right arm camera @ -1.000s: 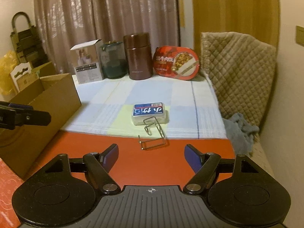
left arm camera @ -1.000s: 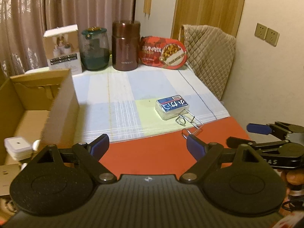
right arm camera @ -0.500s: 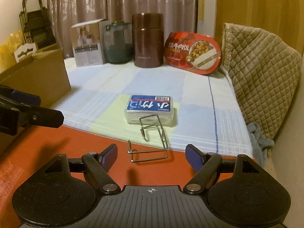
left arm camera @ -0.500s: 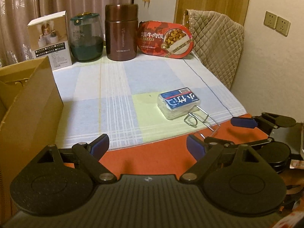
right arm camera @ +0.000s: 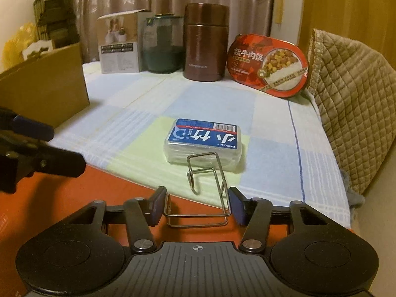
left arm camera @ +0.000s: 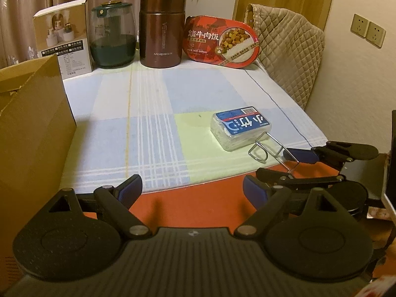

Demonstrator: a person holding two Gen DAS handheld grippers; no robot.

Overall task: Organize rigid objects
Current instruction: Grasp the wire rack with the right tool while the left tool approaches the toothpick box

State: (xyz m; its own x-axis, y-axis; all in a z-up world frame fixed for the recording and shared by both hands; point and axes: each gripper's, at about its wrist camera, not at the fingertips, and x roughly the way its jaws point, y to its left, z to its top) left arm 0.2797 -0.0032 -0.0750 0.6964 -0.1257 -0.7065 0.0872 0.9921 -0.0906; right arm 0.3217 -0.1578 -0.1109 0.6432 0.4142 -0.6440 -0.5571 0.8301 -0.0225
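Note:
A bent wire hook (right arm camera: 198, 214) lies half on the checked cloth (right arm camera: 217, 104) and half on the red table surface (right arm camera: 111, 190). My right gripper (right arm camera: 196, 205) straddles the hook's near end. Its jaws are closing, and both pads meet the wire's sides. From the left wrist the same gripper (left arm camera: 272, 163) and hook (left arm camera: 258, 159) show at the right. Just beyond the hook sits a clear box with a blue label (right arm camera: 203, 141), also seen from the left (left arm camera: 240, 126). My left gripper (left arm camera: 192, 186) hangs open and empty over the cloth's near edge.
An open cardboard box (left arm camera: 32, 123) stands at the left. Along the back are a white carton (left arm camera: 64, 39), a green jar (left arm camera: 112, 37), a brown flask (left arm camera: 162, 29) and a red meal tray (left arm camera: 222, 40). A quilted cushion (left arm camera: 289, 57) lines the right wall.
Both grippers came forward and down toward the table. The right jaws narrowed from wide open until they reached the wire hook's sides. The left jaws stayed as wide as before.

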